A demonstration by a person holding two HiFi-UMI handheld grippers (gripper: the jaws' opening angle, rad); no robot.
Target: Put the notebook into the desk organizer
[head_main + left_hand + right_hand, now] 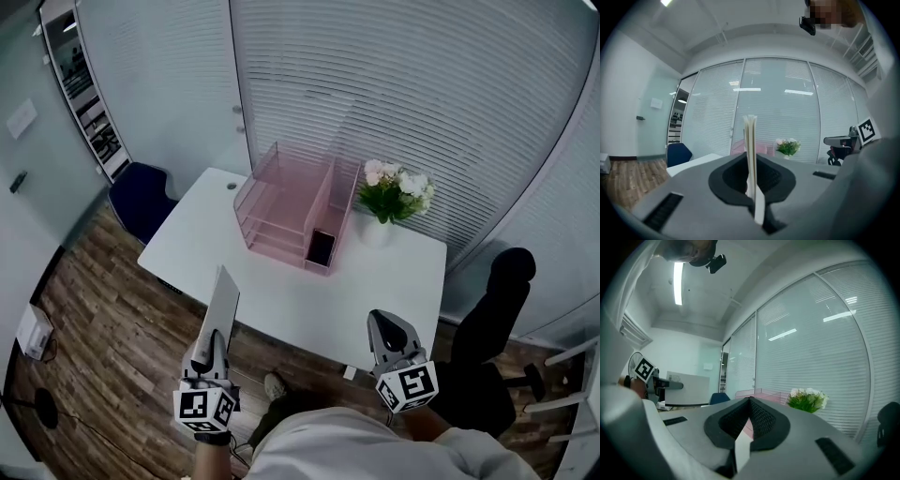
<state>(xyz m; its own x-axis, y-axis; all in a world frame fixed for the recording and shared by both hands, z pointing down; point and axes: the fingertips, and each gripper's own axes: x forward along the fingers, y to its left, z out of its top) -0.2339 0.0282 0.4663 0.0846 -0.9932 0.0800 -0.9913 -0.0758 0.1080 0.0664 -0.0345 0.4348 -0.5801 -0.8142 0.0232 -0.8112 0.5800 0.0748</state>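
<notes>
Right now the notebook [223, 302] is off the table, clamped by its lower edge in the left gripper [212, 345], whose jaws are pressed tight on the thin block of pages. It hangs in the air short of the white table [394, 281], well apart from the pink desk organizer [281, 202]. The right gripper [385, 325] is clenched on nothing, its jaw tips meeting, near the table's front edge.

The step in hand looks like the carry toward the organizer. To do it well, hold the grip firm, bring the notebook over the table, and line its thin edge up with an upright slot on the organizer's right side, next to the flowers [398, 190]. Lower it straight and release only once the bottom edge rests inside. The free gripper could steady the organizer if it slides.

The notebook stands on edge. Its long axis runs up and away from the gripper toward the organizer, leaning slightly right in the head view. In the left gripper view it is edge-on, a narrow vertical strip with covers facing left and right.
</notes>
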